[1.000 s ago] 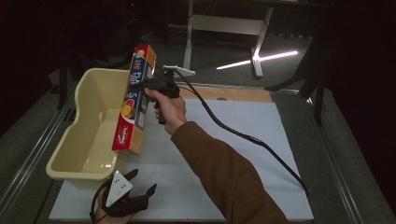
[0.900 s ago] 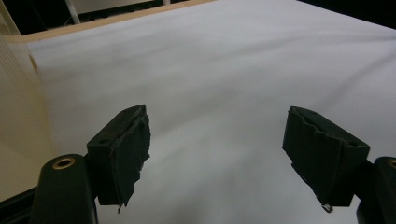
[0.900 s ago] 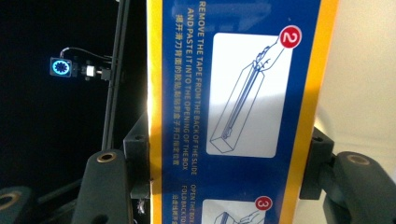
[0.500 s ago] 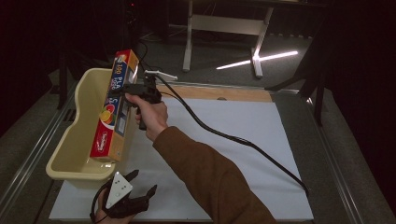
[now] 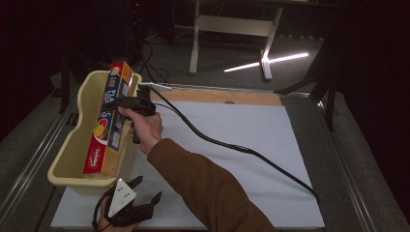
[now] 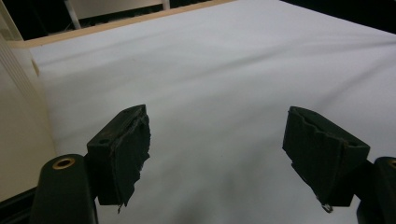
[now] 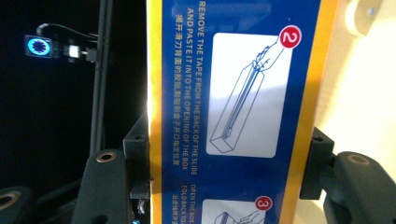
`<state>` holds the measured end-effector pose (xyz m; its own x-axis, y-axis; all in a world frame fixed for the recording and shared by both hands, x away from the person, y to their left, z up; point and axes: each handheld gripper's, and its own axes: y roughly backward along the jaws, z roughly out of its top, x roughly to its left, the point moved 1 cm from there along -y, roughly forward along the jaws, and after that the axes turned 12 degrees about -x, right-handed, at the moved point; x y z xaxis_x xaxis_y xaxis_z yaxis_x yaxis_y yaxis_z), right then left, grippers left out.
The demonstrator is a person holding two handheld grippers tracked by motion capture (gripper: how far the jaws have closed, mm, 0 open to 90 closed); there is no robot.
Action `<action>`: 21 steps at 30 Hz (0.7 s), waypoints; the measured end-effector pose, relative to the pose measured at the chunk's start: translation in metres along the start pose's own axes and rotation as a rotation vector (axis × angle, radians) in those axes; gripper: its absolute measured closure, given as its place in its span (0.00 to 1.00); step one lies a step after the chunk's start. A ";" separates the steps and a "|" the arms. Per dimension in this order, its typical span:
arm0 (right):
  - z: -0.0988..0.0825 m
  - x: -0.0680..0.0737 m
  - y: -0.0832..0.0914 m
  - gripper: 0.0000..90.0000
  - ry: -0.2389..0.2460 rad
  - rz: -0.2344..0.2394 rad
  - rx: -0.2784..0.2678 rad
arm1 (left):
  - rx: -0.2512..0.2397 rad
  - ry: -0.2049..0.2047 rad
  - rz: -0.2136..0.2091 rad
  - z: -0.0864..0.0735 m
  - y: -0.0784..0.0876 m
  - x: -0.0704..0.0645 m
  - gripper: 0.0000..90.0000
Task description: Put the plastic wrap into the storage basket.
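Nearest the person, the left gripper (image 5: 126, 207) rests at the front edge of the bench (image 5: 251, 145), just beside the near end of the tub; in the left gripper view its fingers (image 6: 122, 149) stand wide apart with nothing between them, over bare white sheet. Beyond it, the right gripper (image 5: 123, 102) reaches over the cream plastic tub (image 5: 65, 162) and has its fingers (image 7: 137, 154) clamped on the two long sides of the cling-film box (image 5: 107, 121), whose blue instruction panel (image 7: 233, 93) faces the right gripper's camera. The box is tilted, its lower end down inside the tub near the front wall and its upper end standing above the far rim. Whether that lower end already touches the tub floor is hard to say from the high view. By my reading the carry is nearly finished: the box is over and partly within the tub, and what is left is to lower it flat, let go and draw the hand clear.
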<state>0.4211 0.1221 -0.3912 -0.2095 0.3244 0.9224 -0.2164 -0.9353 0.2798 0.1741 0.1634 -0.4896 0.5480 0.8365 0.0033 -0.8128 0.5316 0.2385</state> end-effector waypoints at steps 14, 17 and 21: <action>0.000 -0.013 -0.009 0.43 -0.035 -0.077 -0.019 | -0.004 0.005 0.004 0.000 0.001 0.001 0.26; 0.000 -0.014 -0.011 0.43 -0.039 -0.086 -0.018 | -0.003 0.006 0.004 0.000 0.001 0.001 0.25; -0.001 -0.015 -0.014 0.42 -0.042 -0.100 -0.022 | -0.003 0.005 0.001 0.000 0.001 0.000 0.26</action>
<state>0.4263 0.1301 -0.4088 -0.1454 0.4095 0.9006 -0.2549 -0.8951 0.3658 0.1735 0.1641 -0.4897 0.5461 0.8377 -0.0011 -0.8140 0.5310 0.2355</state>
